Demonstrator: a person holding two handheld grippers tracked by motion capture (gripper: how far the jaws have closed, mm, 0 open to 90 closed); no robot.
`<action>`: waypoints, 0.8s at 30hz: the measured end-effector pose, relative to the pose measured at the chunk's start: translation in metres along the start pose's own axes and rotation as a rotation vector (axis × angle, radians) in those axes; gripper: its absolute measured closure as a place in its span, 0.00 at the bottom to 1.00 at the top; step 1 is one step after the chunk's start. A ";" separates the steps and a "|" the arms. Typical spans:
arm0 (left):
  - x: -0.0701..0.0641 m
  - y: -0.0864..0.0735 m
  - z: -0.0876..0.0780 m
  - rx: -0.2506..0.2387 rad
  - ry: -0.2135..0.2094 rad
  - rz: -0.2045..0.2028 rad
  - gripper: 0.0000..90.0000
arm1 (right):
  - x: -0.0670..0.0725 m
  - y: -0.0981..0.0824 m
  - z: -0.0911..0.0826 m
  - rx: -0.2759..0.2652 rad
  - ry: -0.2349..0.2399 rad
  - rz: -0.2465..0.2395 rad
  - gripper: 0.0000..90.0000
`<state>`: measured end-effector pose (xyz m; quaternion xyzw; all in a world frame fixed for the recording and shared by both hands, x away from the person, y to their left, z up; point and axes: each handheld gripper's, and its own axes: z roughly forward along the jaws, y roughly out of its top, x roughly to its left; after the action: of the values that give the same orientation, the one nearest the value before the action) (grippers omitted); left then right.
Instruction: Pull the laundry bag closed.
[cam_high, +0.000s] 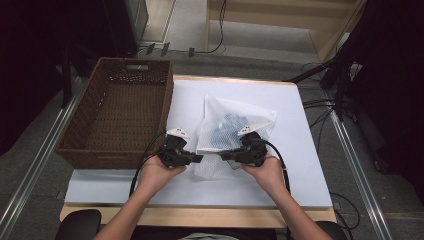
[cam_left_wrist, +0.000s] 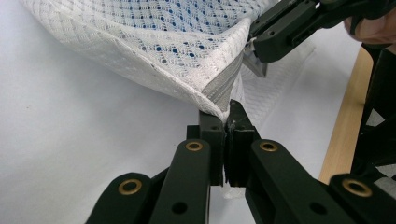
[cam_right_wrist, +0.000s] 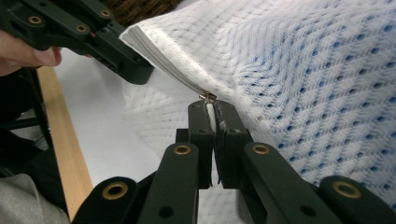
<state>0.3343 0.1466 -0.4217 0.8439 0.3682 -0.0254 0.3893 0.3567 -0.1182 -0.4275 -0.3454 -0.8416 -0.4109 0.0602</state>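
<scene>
1. A white mesh bag (cam_high: 235, 131) is seen lying on the white table (cam_high: 300, 165), near its middle, in the high view; something blue is seen through the mesh.
2. A wicker basket (cam_high: 120, 110) is placed at the bag's 9 o'clock, on the table's left edge, apart from the bag.
3. The left gripper (cam_high: 199, 158) is held at the bag's near-left corner, about 7 o'clock of the bag's middle, with its jaws pointed toward 3 o'clock.
4. In the left gripper view, the left gripper (cam_left_wrist: 227, 122) is seen pressed together on the bag (cam_left_wrist: 154, 46): a corner of the mesh, beside the grey zipper tape (cam_left_wrist: 222, 86), is pinched between the jaws.
5. From that pinch the bag is spread up and away toward 11 o'clock, lifted off the table there.
6. The right gripper (cam_high: 225, 155) is held at the bag's near edge, about 6 o'clock of its middle, with jaws pointed toward 9 o'clock, facing the left gripper and near it.
7. In the right gripper view, the right gripper (cam_right_wrist: 212, 114) is seen closed on the zipper pull (cam_right_wrist: 207, 97), whose white tab is gripped between the jaws.
8. From there the bag (cam_right_wrist: 303, 70) is spread toward 1 o'clock, and the left gripper (cam_right_wrist: 140, 70) is seen at 10 o'clock, clamped on the bag's corner.
9. Both hands (cam_high: 160, 172) are kept at the table's near side, below the bag.
</scene>
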 end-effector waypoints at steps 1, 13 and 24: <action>0.000 0.000 0.000 0.000 0.001 -0.002 1.00 | -0.001 0.000 -0.001 0.001 0.007 0.001 0.98; 0.001 -0.003 -0.002 -0.003 0.025 -0.001 1.00 | -0.012 -0.014 -0.021 0.011 -0.032 0.024 0.98; 0.000 -0.006 -0.002 -0.006 0.044 0.002 1.00 | -0.036 -0.040 -0.055 -0.004 -0.073 0.097 0.98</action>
<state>0.3300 0.1507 -0.4246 0.8436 0.3756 -0.0053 0.3836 0.3485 -0.1945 -0.4309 -0.4008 -0.8247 -0.3962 0.0487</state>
